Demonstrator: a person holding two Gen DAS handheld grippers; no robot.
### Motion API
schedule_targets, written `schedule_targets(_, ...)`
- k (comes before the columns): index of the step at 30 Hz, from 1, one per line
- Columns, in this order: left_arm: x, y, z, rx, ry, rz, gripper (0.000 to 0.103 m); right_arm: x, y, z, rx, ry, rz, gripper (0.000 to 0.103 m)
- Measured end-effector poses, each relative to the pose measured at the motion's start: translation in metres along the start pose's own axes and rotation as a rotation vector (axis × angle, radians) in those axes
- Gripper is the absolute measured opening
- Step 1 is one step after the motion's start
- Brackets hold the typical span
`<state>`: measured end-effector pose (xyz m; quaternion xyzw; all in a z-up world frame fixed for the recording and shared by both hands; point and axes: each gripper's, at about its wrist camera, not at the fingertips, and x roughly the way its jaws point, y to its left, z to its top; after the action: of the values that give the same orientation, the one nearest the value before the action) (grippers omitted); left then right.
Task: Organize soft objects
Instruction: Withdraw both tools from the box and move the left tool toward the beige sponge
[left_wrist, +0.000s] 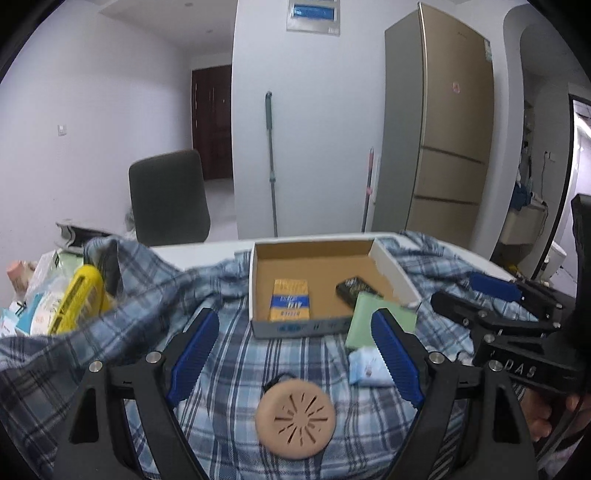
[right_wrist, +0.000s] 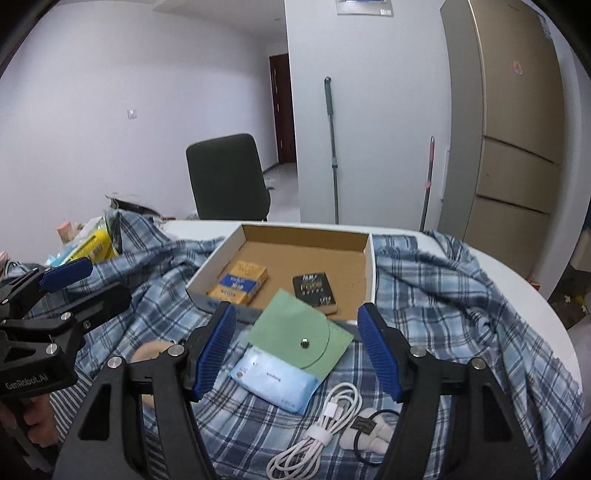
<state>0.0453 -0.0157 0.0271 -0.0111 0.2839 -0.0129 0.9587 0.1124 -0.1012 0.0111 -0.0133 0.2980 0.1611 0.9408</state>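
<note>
A shallow cardboard box (left_wrist: 258, 280) (right_wrist: 371, 258) lies on a blue plaid cloth (left_wrist: 229, 354) (right_wrist: 443, 302). Inside are a yellow-blue pack (left_wrist: 290, 303) (right_wrist: 240, 282) and a black pack (left_wrist: 354, 290) (right_wrist: 314, 291). A green snap pouch (right_wrist: 301, 338) (left_wrist: 364, 317) leans over the box's near edge, above a light blue tissue pack (right_wrist: 275, 382) (left_wrist: 365, 367). A tan round pad (left_wrist: 295, 419) lies between my left gripper's fingers. My left gripper (left_wrist: 293, 363) is open and empty. My right gripper (right_wrist: 297, 349) is open and empty, above the pouch and tissue pack.
A coiled white cable (right_wrist: 321, 428) and a white item with a black band (right_wrist: 369, 430) lie near my right gripper. A yellow package (left_wrist: 79, 299) and clutter sit at the table's left. A dark chair (left_wrist: 168, 197), mop handles and a fridge (left_wrist: 443, 129) stand behind.
</note>
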Motion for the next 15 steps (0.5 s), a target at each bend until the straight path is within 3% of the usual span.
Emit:
schedule_targets(10,0.028,0.015,-0.029,-0.037,0.104,-0.026,0.086,0.026,-0.002,-0.024,-0.001,0.081,0.031,0.068)
schedule_targets(15,0.035,0.014,-0.037,-0.011,0.119,-0.013,0.086,0.035,-0.005,-0.034,0.006,0.090,0.031,0.076)
